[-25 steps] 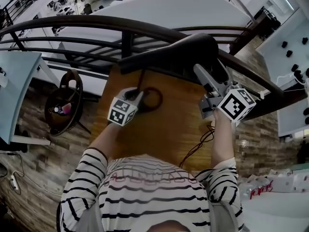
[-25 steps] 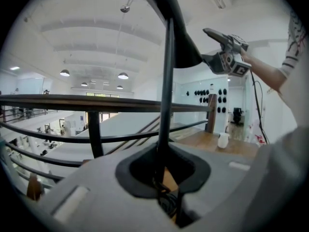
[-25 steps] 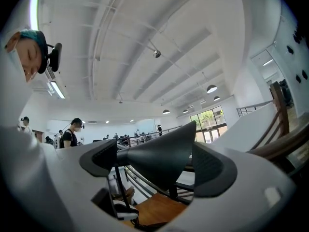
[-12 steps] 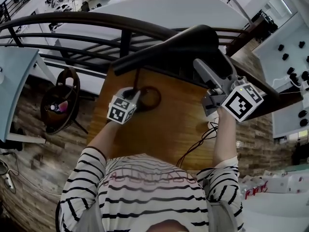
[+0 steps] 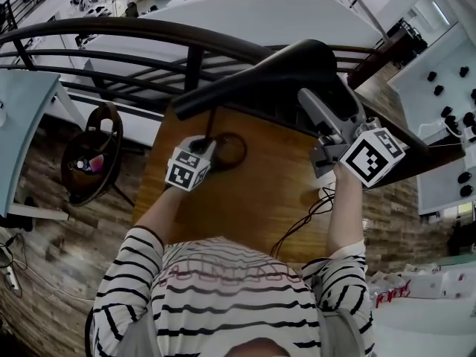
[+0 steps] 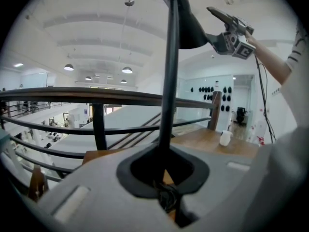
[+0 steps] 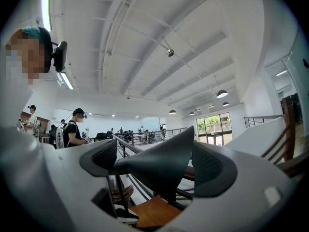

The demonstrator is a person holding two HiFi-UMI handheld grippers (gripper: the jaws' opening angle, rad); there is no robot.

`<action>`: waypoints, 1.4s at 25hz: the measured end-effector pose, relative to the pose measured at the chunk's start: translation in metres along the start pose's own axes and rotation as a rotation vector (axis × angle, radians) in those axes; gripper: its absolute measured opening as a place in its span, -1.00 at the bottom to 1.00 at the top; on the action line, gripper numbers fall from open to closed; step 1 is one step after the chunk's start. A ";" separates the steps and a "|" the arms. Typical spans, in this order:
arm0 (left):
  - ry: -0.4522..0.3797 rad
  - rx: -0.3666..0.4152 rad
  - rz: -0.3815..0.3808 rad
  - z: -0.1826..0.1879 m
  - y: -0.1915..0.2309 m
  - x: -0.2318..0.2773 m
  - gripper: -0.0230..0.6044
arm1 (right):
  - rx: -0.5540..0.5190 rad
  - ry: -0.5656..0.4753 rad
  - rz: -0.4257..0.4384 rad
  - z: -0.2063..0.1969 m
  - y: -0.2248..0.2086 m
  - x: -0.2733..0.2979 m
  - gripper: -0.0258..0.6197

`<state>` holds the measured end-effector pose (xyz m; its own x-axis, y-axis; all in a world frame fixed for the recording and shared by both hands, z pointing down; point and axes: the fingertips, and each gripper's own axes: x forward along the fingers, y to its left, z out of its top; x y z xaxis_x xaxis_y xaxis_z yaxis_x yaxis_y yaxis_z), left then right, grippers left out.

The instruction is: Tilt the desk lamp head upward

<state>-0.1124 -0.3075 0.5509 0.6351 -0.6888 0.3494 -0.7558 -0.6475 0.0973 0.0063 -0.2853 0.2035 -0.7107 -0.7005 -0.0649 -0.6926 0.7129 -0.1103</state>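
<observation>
A black desk lamp stands on the wooden table (image 5: 245, 199). My left gripper (image 5: 210, 146) is low on the lamp's thin pole (image 6: 169, 81), just above the ring base (image 5: 232, 152). Its jaws have just been closing and now sit shut around the pole. My right gripper (image 5: 312, 104) is raised to the lamp head (image 5: 297, 62) and shut on it. In the right gripper view the dark cone of the head (image 7: 161, 161) fills the gap between the ribbed pads (image 7: 99, 158). The left gripper view shows the right gripper (image 6: 227, 25) high up beside the lamp head (image 6: 190, 33).
A dark curved railing (image 5: 111, 32) runs just behind the table's far edge. A thin cable (image 5: 301, 225) trails over the table's right side past a white cup (image 6: 225, 138). A round chair (image 5: 93, 155) stands on the floor at the left. People stand in the background (image 7: 75, 127).
My right gripper has shifted slightly up and right with the lamp head, and the lamp's long arm now slopes more steeply. The left gripper stays at the pole.
</observation>
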 end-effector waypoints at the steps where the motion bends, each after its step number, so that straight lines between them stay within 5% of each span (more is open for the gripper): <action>1: -0.001 0.000 0.001 0.000 -0.001 0.001 -0.85 | 0.001 -0.002 -0.005 0.000 -0.002 -0.001 0.55; 28: 0.005 0.022 -0.054 0.007 -0.020 0.021 -0.81 | 0.083 -0.109 -0.097 -0.013 -0.049 -0.043 0.54; 35: 0.003 0.035 -0.077 0.010 -0.040 0.015 -0.32 | 0.140 -0.114 -0.108 -0.033 -0.058 -0.063 0.46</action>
<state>-0.0710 -0.2952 0.5431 0.6908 -0.6356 0.3446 -0.6985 -0.7098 0.0910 0.0877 -0.2814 0.2471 -0.6091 -0.7776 -0.1561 -0.7345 0.6273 -0.2589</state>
